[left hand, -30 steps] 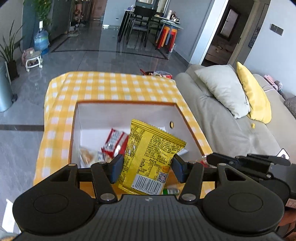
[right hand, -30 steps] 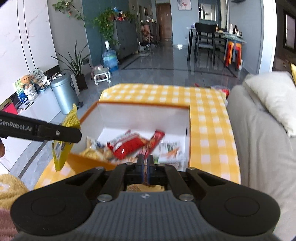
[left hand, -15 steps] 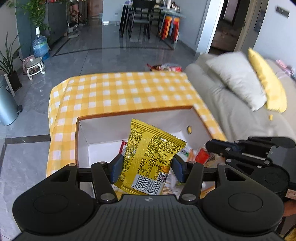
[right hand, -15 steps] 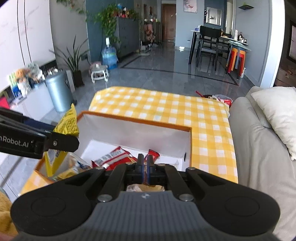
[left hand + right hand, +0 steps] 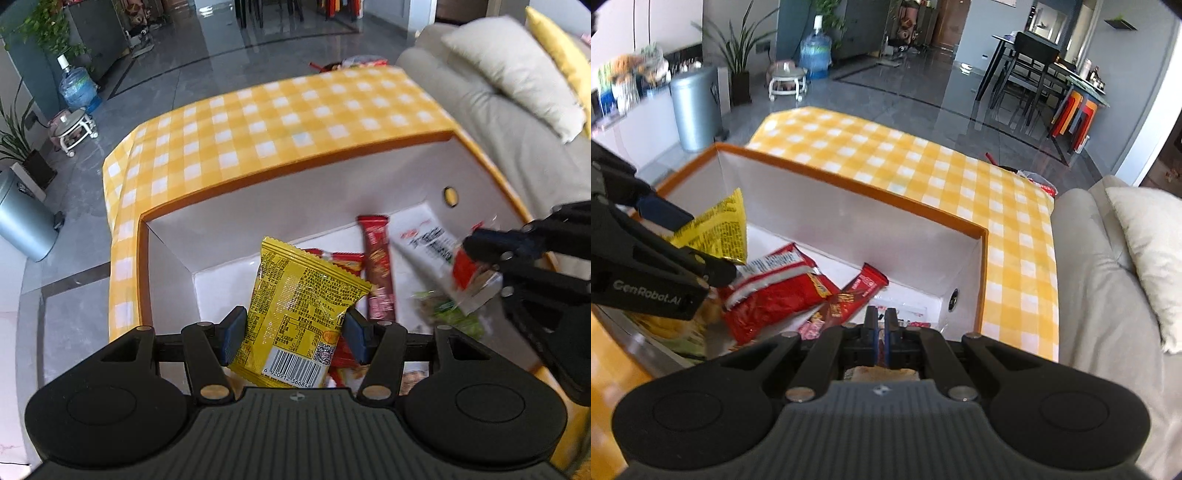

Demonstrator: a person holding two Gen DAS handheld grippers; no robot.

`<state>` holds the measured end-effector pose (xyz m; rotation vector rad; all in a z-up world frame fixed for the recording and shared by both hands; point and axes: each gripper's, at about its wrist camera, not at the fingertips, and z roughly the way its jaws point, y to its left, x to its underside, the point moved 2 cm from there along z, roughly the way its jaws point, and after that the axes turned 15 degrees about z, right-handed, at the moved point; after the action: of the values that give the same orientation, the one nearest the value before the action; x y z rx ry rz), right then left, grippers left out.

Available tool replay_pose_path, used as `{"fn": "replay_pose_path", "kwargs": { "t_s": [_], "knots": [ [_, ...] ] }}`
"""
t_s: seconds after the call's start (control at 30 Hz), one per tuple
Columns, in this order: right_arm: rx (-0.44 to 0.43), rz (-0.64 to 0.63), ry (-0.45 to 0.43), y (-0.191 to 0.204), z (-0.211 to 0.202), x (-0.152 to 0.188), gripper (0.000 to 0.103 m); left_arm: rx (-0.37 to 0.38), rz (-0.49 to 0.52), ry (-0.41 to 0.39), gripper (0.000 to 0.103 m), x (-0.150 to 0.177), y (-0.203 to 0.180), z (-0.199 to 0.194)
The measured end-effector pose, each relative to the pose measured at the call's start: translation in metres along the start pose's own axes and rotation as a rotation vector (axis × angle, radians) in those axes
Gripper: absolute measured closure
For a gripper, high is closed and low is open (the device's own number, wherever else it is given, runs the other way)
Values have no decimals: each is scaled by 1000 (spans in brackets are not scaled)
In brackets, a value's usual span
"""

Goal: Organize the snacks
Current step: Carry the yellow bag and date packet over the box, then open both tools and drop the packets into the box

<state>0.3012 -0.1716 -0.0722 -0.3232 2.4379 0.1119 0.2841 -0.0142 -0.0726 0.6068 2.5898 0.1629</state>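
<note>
The left gripper (image 5: 293, 334) has its jaws pinching a yellow packet (image 5: 303, 314) by its side edges, held upright over the near left part of the box (image 5: 295, 173). The right gripper (image 5: 881, 325) has its jaws pressed together on a thin packet edge; from the left wrist view this is a white packet (image 5: 439, 258) with red and green print, hanging over the right side of the box.

The box stands at the near end of the bench (image 5: 280, 110), under a yellow check cloth. Inside lie a red bar (image 5: 378, 266) and a red bag (image 5: 775, 288), with more snacks below.

Risks, as a judgement: the white packet is gripped only by a corner and could slip or swing out over the right wall. The two grippers are close together above the box, so they could knock each other as they lower. The yellow packet may land on end and lean against the left wall.

Readable writing: the yellow packet's barcode starts "6 92091"; "GenRobot.AI" is on the left gripper's side. The other print is too blurred.
</note>
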Motion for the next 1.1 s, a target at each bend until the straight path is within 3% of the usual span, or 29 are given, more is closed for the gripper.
{"fn": "replay_pose_path", "kwargs": {
  "t_s": [0.33, 0.6, 0.67, 0.73, 0.77, 0.8, 0.9, 1.1],
  "knots": [
    [44, -75, 28, 3, 21, -1, 103, -53, 33, 74, 40, -1, 1, 28],
    [36, -48, 48, -2, 22, -2, 100, -54, 27, 72, 36, 0, 5, 29],
    [32, -36, 50, -2, 20, -2, 91, -51, 29, 60, 31, -1, 4, 25],
    [27, -15, 52, -3, 18, -3, 71, -54, 33, 44, 23, -1, 3, 21],
    [23, -2, 53, -4, 17, -4, 56, -58, 34, 33, 21, -1, 3, 18],
    [17, 10, 56, -4, 16, -5, 49, -60, 32, 23, 20, -1, 3, 15],
    [-11, 44, 69, -4, 10, -6, 41, -57, 13, 7, 19, -1, 4, 8],
    [-38, 127, 88, -8, -3, -5, 35, -53, -29, -32, 18, 5, 6, -15]
  ]
}}
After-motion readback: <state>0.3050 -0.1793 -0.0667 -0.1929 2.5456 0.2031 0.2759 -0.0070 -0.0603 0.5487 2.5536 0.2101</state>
